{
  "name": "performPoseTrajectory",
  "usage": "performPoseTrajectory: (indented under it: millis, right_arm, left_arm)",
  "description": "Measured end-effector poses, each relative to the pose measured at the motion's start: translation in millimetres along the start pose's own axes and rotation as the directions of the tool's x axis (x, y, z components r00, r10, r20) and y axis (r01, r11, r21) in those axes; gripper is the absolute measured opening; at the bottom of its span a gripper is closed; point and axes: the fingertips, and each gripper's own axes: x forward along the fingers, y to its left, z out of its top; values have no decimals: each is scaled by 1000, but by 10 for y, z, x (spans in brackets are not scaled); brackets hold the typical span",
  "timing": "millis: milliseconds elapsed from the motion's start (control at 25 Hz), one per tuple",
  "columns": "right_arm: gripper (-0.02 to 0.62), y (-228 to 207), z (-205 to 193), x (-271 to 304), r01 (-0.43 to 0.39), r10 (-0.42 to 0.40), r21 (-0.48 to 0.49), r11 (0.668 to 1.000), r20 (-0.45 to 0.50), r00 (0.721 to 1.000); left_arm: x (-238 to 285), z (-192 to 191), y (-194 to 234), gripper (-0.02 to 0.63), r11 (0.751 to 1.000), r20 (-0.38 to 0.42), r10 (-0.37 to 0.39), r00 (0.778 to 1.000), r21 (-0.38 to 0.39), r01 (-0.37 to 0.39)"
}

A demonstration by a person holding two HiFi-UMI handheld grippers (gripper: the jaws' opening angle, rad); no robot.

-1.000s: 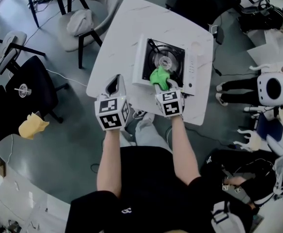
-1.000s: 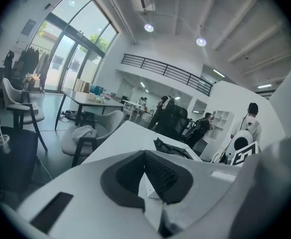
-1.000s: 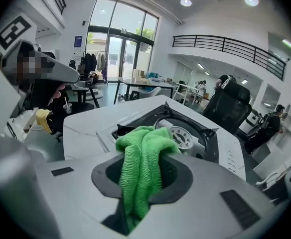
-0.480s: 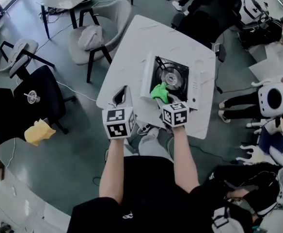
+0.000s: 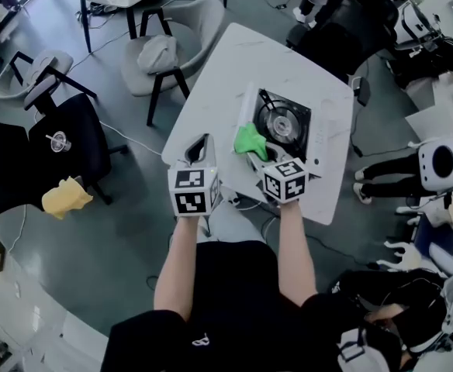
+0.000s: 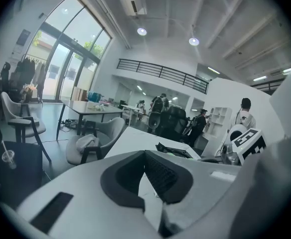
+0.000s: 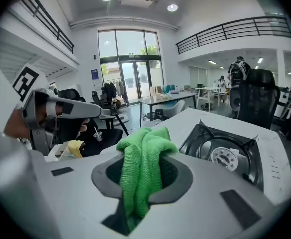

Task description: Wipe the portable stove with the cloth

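The portable stove [image 5: 282, 127] sits on the white table [image 5: 211, 91], white-bodied with a black burner well; the right gripper view shows its burner [image 7: 225, 156] to the right. My right gripper [image 5: 259, 150] is shut on the green cloth [image 5: 250, 139], which hangs over the stove's near left edge. In the right gripper view the green cloth [image 7: 141, 171] is pinched between the jaws. My left gripper [image 5: 198, 147] hovers over the table's near left edge, jaws shut with nothing between them. The left gripper view shows that gripper [image 6: 146, 176] pointing across the table toward the stove [image 6: 175, 151].
A grey chair [image 5: 164, 49] with a cushion stands left of the table, and a black chair [image 5: 63, 142] with a cup further left. A yellow cloth [image 5: 65, 198] lies on the floor side. People and office chairs crowd the far right.
The right gripper with the green cloth has slid left, from over the burner to the stove's near left edge. The left gripper has stayed beside it.
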Motion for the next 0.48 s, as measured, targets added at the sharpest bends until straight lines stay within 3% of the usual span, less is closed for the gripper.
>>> performPoseTrajectory:
  millis: [200, 480]
  right_arm:
    - [63, 54, 58, 97, 0, -1, -44, 999, -4, 1000]
    - [64, 73, 75, 190, 28, -45, -196, 980, -83, 996]
  left_arm:
    - [-21, -25, 83, -5, 1000, -11, 17, 1000, 2, -17]
    - [56, 9, 48, -5, 1000, -7, 13, 1000, 7, -13]
